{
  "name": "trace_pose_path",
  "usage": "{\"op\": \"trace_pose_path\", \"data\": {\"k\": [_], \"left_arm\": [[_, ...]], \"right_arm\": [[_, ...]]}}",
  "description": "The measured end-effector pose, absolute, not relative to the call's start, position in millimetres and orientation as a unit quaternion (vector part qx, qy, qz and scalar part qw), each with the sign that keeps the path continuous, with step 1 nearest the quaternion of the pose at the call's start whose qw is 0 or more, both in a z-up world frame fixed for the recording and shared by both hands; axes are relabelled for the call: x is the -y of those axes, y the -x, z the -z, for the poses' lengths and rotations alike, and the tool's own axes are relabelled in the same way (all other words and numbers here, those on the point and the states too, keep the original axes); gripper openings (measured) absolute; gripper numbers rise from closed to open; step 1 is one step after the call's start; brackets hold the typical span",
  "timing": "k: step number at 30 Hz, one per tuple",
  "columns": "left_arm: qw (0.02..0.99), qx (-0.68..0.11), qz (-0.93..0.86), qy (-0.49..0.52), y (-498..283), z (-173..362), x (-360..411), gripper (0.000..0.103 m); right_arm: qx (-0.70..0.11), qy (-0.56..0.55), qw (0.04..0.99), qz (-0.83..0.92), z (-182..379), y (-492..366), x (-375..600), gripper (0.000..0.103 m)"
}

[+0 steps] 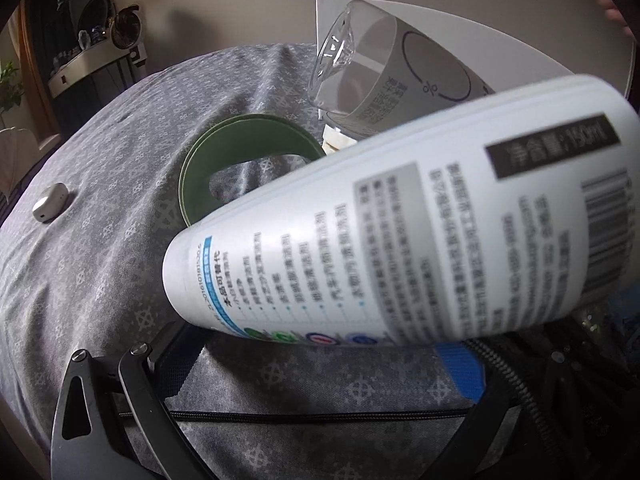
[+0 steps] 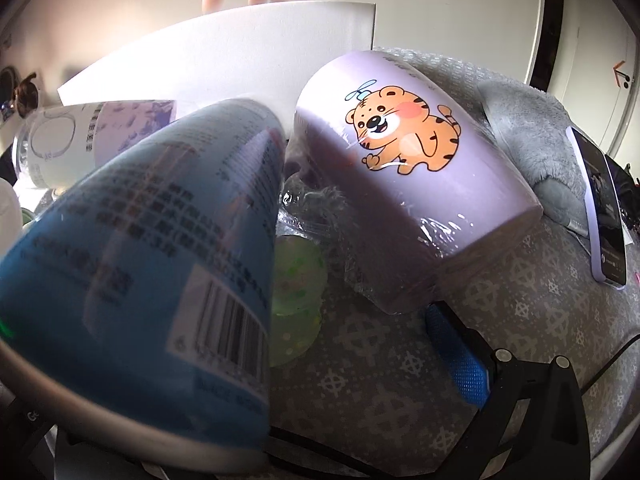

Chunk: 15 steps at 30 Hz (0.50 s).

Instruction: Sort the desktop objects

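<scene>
Two tongs each held something above the cloth-covered surface (image 1: 100, 152): our left tongs (image 1: 320, 360) gripped the white bottle (image 1: 400, 216), its long axis tilted, narrow end toward lower left; our right tongs (image 2: 312, 360) clamped the purple tiger cup (image 2: 408, 184). Crowding risked a knock against the clear bottle (image 1: 360, 68).

left tool (image 1: 320, 360) gripping, right tool (image 2: 256, 344) gripping

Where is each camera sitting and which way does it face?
Left wrist: on the left tool, facing along its fingers at the white bottle and green ring; black tool fingers show.
Right wrist: on the right tool, facing the blue bottle and tiger cup; bare fingers show above.
Shared: the white card and patterned cloth.
</scene>
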<state>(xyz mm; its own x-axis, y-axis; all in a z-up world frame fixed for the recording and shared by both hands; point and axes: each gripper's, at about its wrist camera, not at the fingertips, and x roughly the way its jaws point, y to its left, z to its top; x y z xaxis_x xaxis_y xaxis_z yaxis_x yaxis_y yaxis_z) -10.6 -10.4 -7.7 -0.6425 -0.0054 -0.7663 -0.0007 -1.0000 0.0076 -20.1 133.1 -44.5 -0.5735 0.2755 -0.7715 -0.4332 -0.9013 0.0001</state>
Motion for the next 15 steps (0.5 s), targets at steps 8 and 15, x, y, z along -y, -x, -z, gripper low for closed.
{"op": "trace_pose_path", "data": {"k": [8,15], "left_arm": [[0.001,0.003,0.906,-0.423,12.2,8.1,12.4,0.103],[0.001,0.003,0.906,-0.423,11.9,7.9,12.2,0.103]], "right_arm": [[-0.094,0.416,0.201,-0.882,43.8,20.9,-134.5,0.103],[-0.094,0.416,0.201,-0.882,43.5,22.1,-136.6,0.103]]}}
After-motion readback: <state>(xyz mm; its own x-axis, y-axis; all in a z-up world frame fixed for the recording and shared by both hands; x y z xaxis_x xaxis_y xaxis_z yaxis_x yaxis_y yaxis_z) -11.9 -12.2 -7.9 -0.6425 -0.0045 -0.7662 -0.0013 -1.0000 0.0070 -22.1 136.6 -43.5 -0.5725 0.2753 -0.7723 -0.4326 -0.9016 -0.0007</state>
